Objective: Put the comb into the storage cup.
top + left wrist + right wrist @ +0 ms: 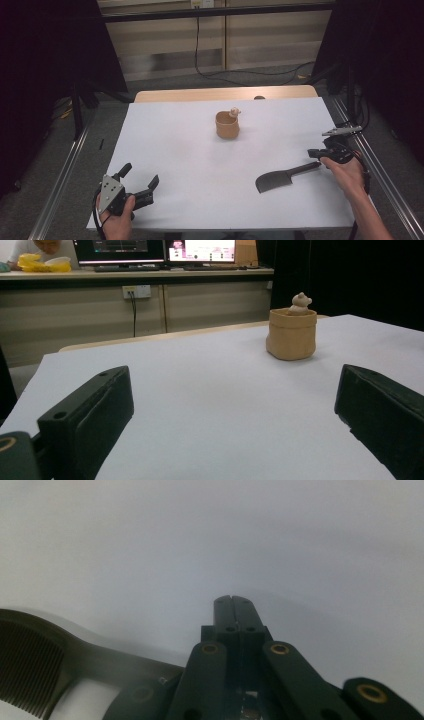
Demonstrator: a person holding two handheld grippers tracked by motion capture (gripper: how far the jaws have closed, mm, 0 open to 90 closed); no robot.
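My right tool (320, 156) has its jaws pressed together at the cleaver's handle; my left tool (141, 181) gapes wide over bare white tabletop (190, 150).

Nearest me, the dark cleaver (275, 180) lies flat, blade toward me, its handle running up to the right tool; whether the handle is pinched, I can't tell. Farther out, mid-table, the tan pot (227, 125) stands upright, a small pale figure (234, 111) at its rim.

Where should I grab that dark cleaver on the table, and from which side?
Probably by the handle, from the right edge of the table. The cleaver lies flat, its thin handle pointing right toward the right gripper, and the broad blade offers no grip. The right gripper is shut and would need to open first.
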